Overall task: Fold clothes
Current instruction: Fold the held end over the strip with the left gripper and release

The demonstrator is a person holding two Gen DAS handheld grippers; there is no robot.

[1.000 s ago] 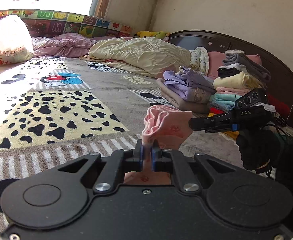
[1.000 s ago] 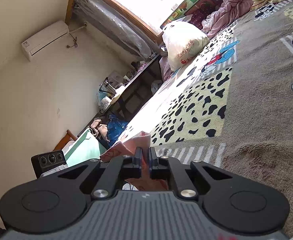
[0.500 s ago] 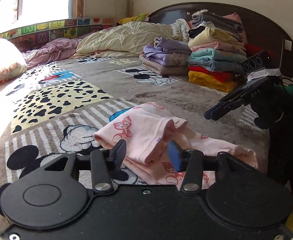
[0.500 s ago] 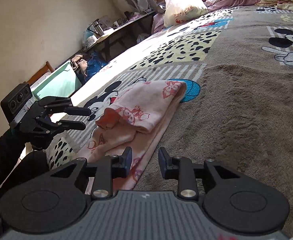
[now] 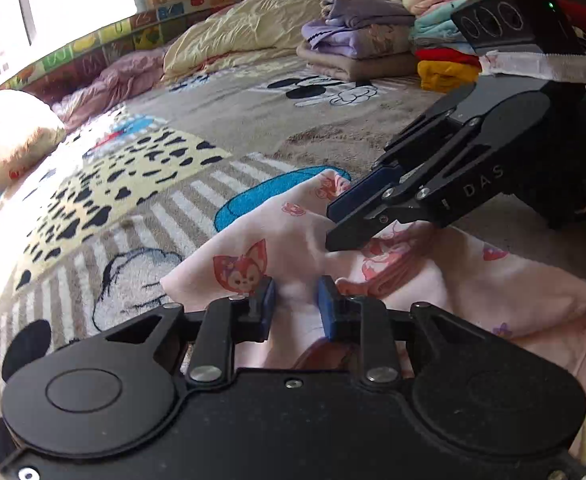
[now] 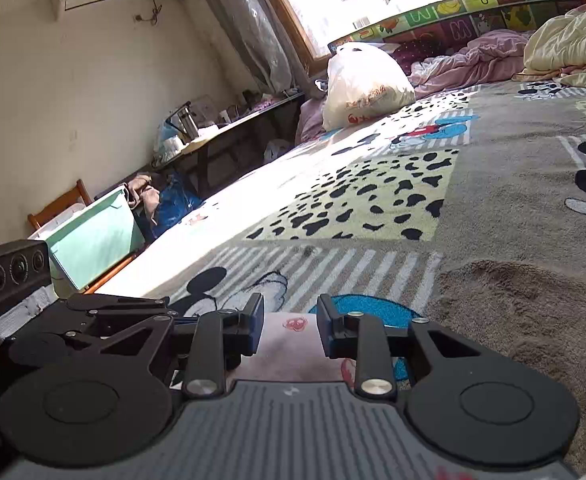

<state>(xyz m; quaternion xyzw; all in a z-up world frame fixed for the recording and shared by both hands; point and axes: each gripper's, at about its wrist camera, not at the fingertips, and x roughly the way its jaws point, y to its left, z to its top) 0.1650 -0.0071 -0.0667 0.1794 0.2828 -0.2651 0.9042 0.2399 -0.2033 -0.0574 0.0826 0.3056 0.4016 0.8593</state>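
A pink garment (image 5: 293,240) printed with red cartoon foxes lies crumpled on the patterned bed blanket (image 5: 153,184). My left gripper (image 5: 296,306) sits low over its near edge, open by a narrow gap, and a fold of the cloth rises between the blue pads. In the left wrist view my right gripper (image 5: 329,228) reaches in from the right, with its tips on the garment's raised middle fold. In the right wrist view my right gripper (image 6: 290,322) stands open, and the pink garment (image 6: 293,344) shows between and under its fingers.
Stacks of folded clothes (image 5: 445,40) and a purple pile (image 5: 357,36) stand at the far right by the headboard. A cream duvet (image 5: 253,36) and a white bag (image 6: 365,84) lie at the far side. A green box (image 6: 93,236) and a table (image 6: 229,128) stand beside the bed.
One second ago both grippers were shut on the lifted garment. They let it drop onto the blanket, opened wide, then came down onto it with the gaps narrowing.
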